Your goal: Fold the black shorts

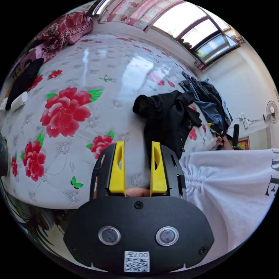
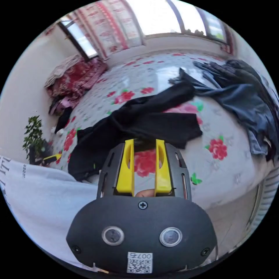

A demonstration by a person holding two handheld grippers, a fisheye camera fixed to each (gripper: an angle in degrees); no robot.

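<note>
The black shorts [image 1: 168,119] lie crumpled on a bed with a grey cover printed with red flowers [image 1: 65,112]. My left gripper [image 1: 138,144] is open just short of the shorts' near edge, and only bedcover shows between its yellow jaws. In the right gripper view the black shorts [image 2: 145,122] spread wide across the bedcover [image 2: 229,171], one end trailing toward the far side. My right gripper [image 2: 144,142] is open, its jaw tips at the shorts' near hem with nothing pinched between them.
A pile of dark blue and black clothes [image 1: 209,101] [image 2: 241,98] lies beyond the shorts. A red blanket [image 2: 75,75] and a black garment [image 1: 24,80] sit at the bed's far end. The person's white sleeve [image 1: 232,186] [image 2: 43,189] is close by. A potted plant [image 2: 33,136] stands beside the bed.
</note>
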